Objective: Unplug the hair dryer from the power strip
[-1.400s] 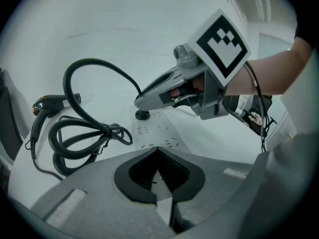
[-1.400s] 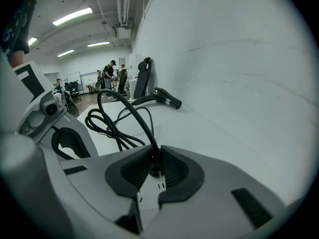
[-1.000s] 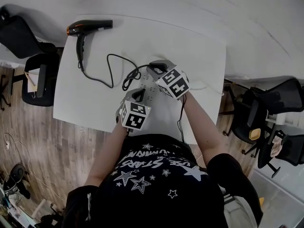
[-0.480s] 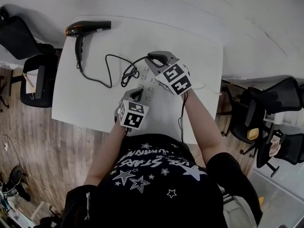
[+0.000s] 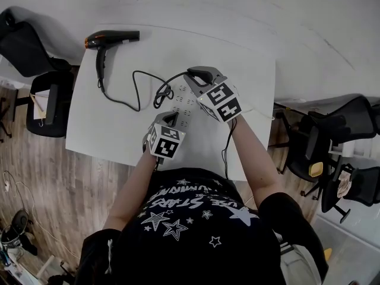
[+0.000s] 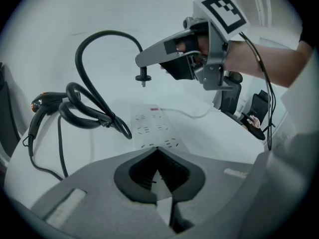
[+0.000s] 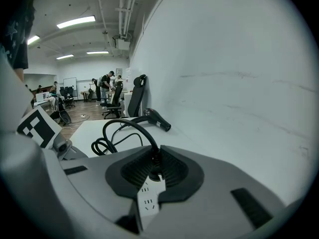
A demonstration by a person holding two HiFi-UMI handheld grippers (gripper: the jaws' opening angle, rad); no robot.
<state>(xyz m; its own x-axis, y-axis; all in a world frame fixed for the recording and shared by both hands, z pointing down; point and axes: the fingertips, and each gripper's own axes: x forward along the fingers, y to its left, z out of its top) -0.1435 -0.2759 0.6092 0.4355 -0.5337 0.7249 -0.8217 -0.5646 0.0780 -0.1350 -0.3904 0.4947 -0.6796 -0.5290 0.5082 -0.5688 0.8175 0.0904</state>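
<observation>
Grips the black plug in the right gripper, with the jaws closed tight on its body. Holds it in the air, clear of the white power strip and above its far end, with both prongs bare and pointing down. Shows, in the right gripper view, the plug seated between the dark pads, with the strip visible below through the gap under them. Trails the black cord from the plug in an arch, down to a loose coil on the desk just beside the strip on its left. Runs on from there across the white top to the hair dryer. Has the dryer lying on its side at the far left corner, well apart from both grippers. Sets the left gripper over the near end of the strip, with the jaws together at the tips and nothing clamped between them. Cannot tell from either view whether those tips press on the strip.
</observation>
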